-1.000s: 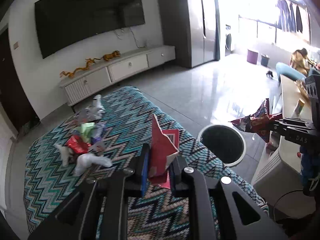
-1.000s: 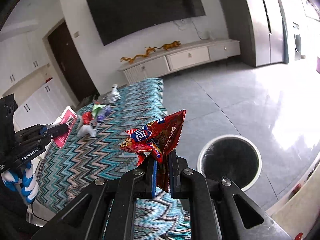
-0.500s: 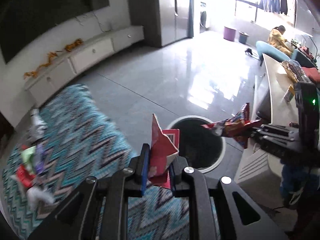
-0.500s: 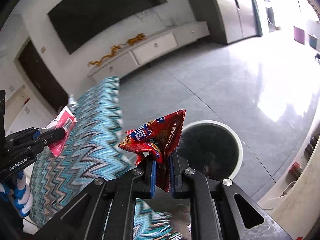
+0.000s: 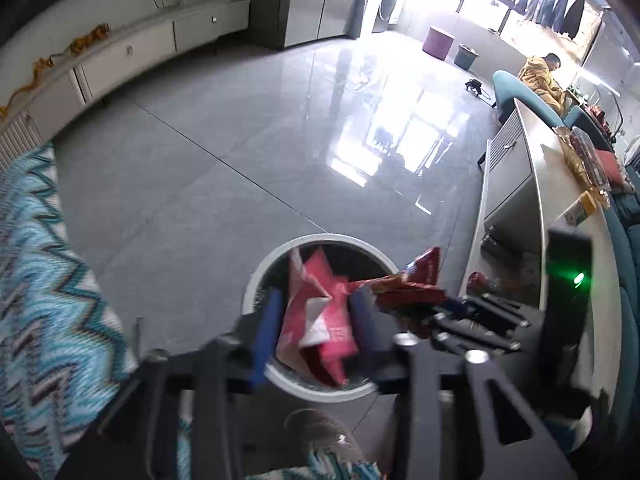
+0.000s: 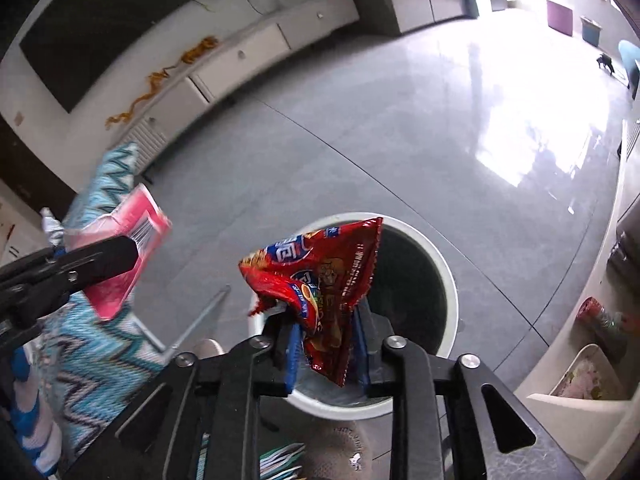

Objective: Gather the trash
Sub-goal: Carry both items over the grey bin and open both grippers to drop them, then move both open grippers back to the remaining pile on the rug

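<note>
My left gripper (image 5: 316,320) is open over the round white bin (image 5: 256,280); the pink torn packet (image 5: 320,320) sits loose between its spread blue pads. In the right wrist view that packet (image 6: 128,256) shows at the left gripper's tip. My right gripper (image 6: 326,348) stands over the bin (image 6: 440,264) with its jaws parted around a red snack wrapper (image 6: 324,280) that hangs between them. The wrapper (image 5: 412,284) also shows in the left wrist view.
The table with the blue zigzag cloth (image 5: 44,300) is to the left of the bin. A white counter (image 5: 532,184) stands to the right. The grey tiled floor (image 5: 240,140) stretches to a white TV cabinet (image 5: 152,44). A small white tub (image 6: 580,384) sits at right.
Both grippers swung from the table to above the bin. The left jaws widened and the pink packet came loose. The right jaws also parted around the red wrapper.
</note>
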{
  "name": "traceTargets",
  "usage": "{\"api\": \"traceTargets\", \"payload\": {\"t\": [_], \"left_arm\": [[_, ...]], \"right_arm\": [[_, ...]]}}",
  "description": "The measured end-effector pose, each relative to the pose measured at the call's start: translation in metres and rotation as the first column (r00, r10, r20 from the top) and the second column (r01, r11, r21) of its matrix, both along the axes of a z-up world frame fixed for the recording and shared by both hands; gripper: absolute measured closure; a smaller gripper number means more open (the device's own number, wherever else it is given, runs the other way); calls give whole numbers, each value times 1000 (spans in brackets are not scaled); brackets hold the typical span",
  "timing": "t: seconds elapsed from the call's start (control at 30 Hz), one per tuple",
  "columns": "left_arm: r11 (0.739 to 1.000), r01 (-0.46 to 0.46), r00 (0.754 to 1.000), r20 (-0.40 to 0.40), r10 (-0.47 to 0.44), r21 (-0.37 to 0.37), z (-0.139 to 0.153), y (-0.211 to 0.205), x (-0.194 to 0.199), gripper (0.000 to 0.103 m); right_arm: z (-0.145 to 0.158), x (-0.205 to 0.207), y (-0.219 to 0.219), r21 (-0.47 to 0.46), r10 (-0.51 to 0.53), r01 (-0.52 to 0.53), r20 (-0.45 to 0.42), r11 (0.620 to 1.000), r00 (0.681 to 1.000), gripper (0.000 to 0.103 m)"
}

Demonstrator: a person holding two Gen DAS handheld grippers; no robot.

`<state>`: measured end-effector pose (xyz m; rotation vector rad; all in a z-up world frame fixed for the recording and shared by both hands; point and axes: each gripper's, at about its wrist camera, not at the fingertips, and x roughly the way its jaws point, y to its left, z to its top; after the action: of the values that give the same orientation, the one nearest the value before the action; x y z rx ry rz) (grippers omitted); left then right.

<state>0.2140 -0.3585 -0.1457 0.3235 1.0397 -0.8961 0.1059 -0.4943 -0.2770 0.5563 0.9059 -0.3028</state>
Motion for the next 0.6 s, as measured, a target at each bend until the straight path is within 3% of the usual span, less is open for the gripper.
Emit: {"api": "traceTargets", "payload": {"t": [0.07,0.2,0.6], "left_arm": [[1000,1,1000,-8,-1,-2,-5,-7,3,50],[1000,-11,999,-34,11,-6,-9,-9,7,49],[996,-62,983,168,72,-66,42,34,-22,49]], "right_arm": [[-11,5,-2,-8,-10,10,-34,1000,999,66],[-23,8,-9,-8,-37,36,-70,999,997,60],[10,-6,10,-49,-47,46,-28,998,998,48]]}}
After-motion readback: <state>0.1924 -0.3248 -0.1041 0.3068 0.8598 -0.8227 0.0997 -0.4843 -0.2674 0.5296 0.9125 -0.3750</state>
